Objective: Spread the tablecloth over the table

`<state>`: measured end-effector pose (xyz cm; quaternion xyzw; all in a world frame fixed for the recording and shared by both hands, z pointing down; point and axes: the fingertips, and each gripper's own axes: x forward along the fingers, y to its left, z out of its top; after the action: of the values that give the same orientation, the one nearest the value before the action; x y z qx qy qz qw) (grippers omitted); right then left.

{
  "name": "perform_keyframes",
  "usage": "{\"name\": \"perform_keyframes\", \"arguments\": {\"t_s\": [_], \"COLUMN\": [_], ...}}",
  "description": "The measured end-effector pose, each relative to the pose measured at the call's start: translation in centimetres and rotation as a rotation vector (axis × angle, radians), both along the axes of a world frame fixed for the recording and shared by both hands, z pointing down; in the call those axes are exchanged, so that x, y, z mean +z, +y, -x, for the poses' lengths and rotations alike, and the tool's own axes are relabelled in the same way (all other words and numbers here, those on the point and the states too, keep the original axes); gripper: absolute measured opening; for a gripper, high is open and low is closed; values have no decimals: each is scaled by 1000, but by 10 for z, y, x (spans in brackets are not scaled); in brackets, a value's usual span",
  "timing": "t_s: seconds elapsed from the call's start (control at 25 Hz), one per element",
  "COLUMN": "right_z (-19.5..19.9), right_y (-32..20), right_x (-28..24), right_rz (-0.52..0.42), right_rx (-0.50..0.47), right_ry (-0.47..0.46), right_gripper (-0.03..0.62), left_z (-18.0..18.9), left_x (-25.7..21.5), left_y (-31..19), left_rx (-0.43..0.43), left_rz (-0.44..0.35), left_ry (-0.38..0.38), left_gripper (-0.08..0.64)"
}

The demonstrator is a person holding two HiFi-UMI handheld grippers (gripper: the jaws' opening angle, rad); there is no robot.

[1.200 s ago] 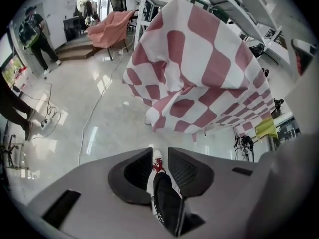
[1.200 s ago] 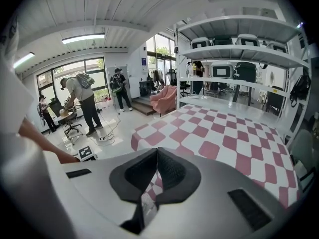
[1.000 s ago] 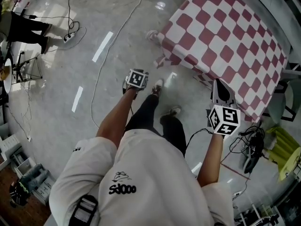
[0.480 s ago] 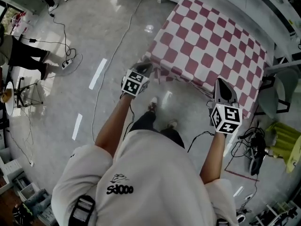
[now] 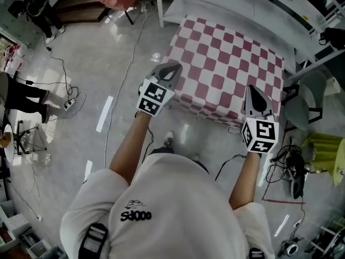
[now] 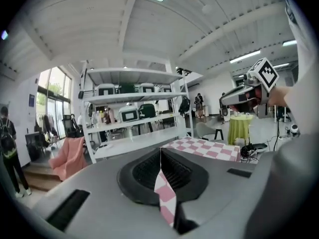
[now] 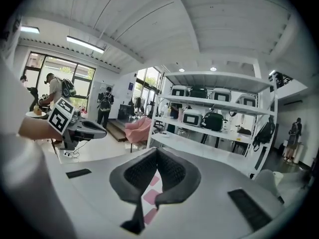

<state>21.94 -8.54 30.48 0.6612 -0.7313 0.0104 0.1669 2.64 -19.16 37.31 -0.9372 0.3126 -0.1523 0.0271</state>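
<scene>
The red-and-white checked tablecloth (image 5: 226, 63) lies over the table ahead of me, and I hold its near edge off the floor at both corners. My left gripper (image 5: 170, 68) is shut on the near left corner. In the left gripper view a checked strip of cloth (image 6: 165, 195) is pinched between the closed jaws (image 6: 160, 156). My right gripper (image 5: 252, 90) is shut on the near right corner, and pink squares of cloth (image 7: 151, 194) show under its closed jaws (image 7: 157, 156). Each gripper sees the other: the right gripper (image 6: 244, 94) and the left gripper (image 7: 79, 128).
A white shelving rack (image 6: 134, 113) with appliances stands just beyond the table. A pink chair (image 6: 67, 158) is at its left. A grey chair (image 5: 302, 109), a yellow-green covered stand (image 5: 323, 147) and floor cables (image 5: 288, 166) are at right. People (image 5: 21, 93) stand far left.
My left gripper rose from near the floor by my feet, reached the cloth's left corner and shut on it. Both grippers have lifted the near edge up toward table height.
</scene>
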Motion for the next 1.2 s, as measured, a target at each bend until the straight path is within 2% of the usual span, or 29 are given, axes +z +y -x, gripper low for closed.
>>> {"name": "perform_keyframes", "arguments": {"t_s": [0.28, 0.48, 0.68, 1.2], "right_z": [-12, -13, -12, -12], "right_y": [-1, -3, -1, 0], "right_x": [-37, -59, -72, -64], "right_rz": [-62, -98, -121, -87], "right_rx": [23, 21, 17, 11], "right_ry": [37, 49, 47, 71], "right_gripper": [21, 21, 21, 21], "left_z": [-40, -54, -64, -67], "left_x": [-78, -114, -124, -125], "left_y": [10, 14, 14, 22], "left_rx": [84, 111, 124, 125], "left_rz": [-159, -217, -229, -232], "left_ry": [10, 46, 72, 72], "left_gripper": [31, 31, 31, 31]}}
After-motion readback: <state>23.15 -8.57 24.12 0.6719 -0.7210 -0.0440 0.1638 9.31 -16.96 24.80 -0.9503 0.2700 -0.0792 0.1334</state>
